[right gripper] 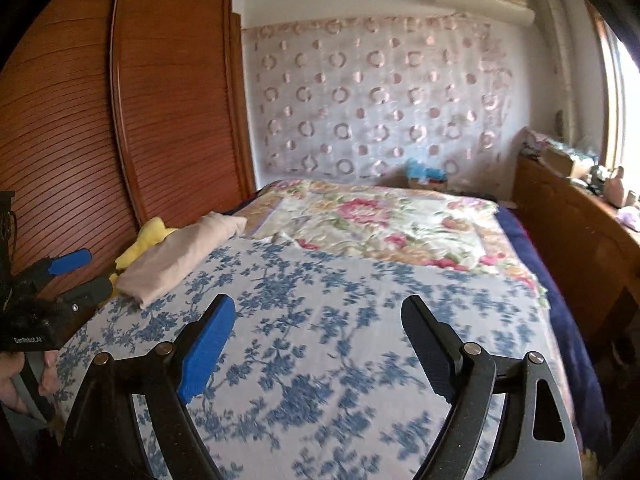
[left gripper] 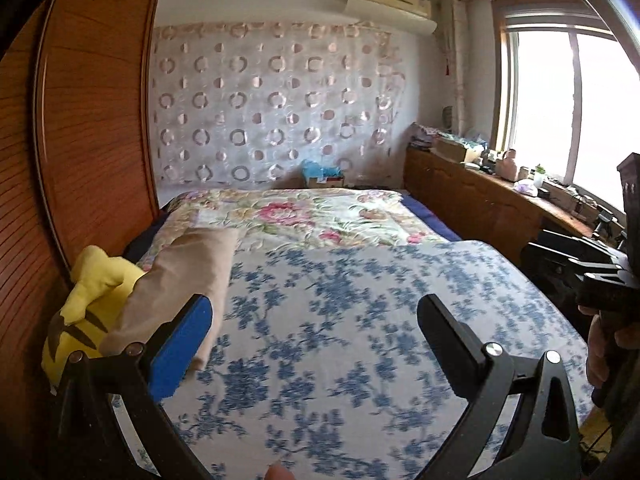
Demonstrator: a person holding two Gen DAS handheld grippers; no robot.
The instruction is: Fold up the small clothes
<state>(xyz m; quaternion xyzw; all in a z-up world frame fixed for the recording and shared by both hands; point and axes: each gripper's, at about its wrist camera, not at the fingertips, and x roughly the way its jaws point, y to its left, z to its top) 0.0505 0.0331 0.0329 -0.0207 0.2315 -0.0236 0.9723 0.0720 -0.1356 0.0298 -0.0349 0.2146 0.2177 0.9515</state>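
- Since the beige garment [right gripper: 180, 256] already lies folded into a neat oblong on the blue-flowered sheet [right gripper: 320, 320], this piece looks finished to me — whether more clothes wait, I cannot tell.
- Both tools hang empty: the right gripper [right gripper: 320, 344] has its jaws wide with only sheet between them, and the left gripper [left gripper: 316, 344] stands just as wide.
- Seen from the right gripper, the garment sits ahead and off to the left; for the left gripper it lies just beyond the left finger [left gripper: 180, 348].
- It looks soft and smooth, its layers stacked — resting against a yellow plush toy [left gripper: 92, 304].
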